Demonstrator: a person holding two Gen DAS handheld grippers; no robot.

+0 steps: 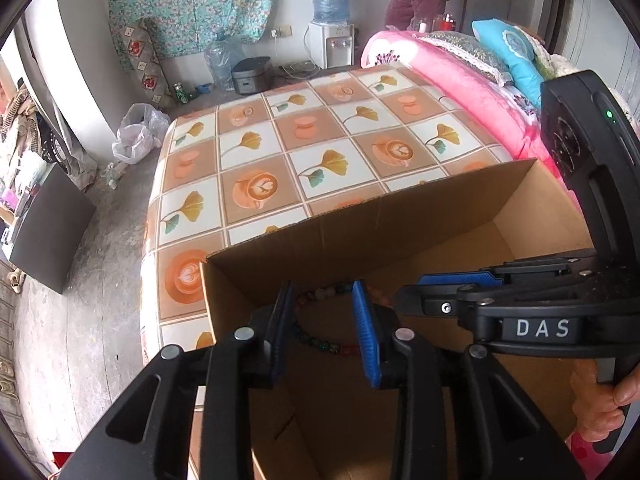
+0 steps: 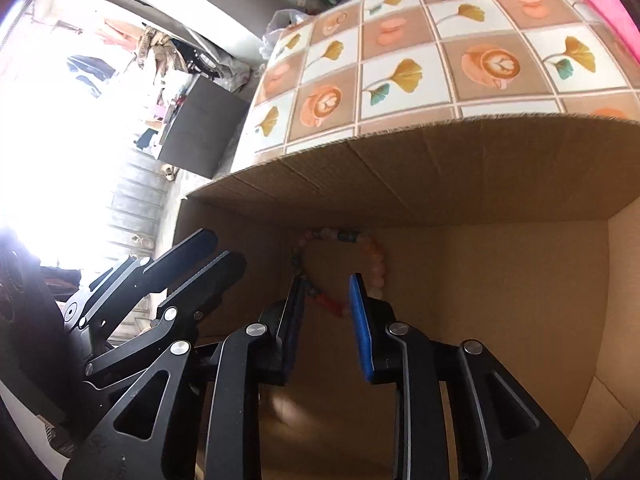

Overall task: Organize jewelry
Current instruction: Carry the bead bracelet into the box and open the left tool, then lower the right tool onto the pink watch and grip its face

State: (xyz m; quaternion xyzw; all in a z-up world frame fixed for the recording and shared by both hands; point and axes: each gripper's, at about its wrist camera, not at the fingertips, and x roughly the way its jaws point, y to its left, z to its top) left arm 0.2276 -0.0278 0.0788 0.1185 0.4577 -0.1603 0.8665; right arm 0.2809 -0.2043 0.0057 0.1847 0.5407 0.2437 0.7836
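Observation:
A beaded bracelet (image 1: 320, 320) of mixed pink, red and dark beads lies on the floor of an open cardboard box (image 1: 360, 220), near its far left corner. It also shows in the right wrist view (image 2: 340, 264). My left gripper (image 1: 322, 292) is open and empty, hovering inside the box just above the bracelet. My right gripper (image 2: 326, 284) is open and empty too, inside the box, with the bracelet beyond its fingertips. Each gripper shows in the other's view: the right one (image 1: 440, 284) and the left one (image 2: 212, 248).
The box stands on a table with a tiled leaf and coffee-cup cloth (image 1: 304, 140). A pink bed with pillows (image 1: 472, 76) is at the right. A dark cabinet (image 1: 48, 224), a plastic bag (image 1: 136, 132) and a water dispenser (image 1: 330, 36) stand on the floor beyond.

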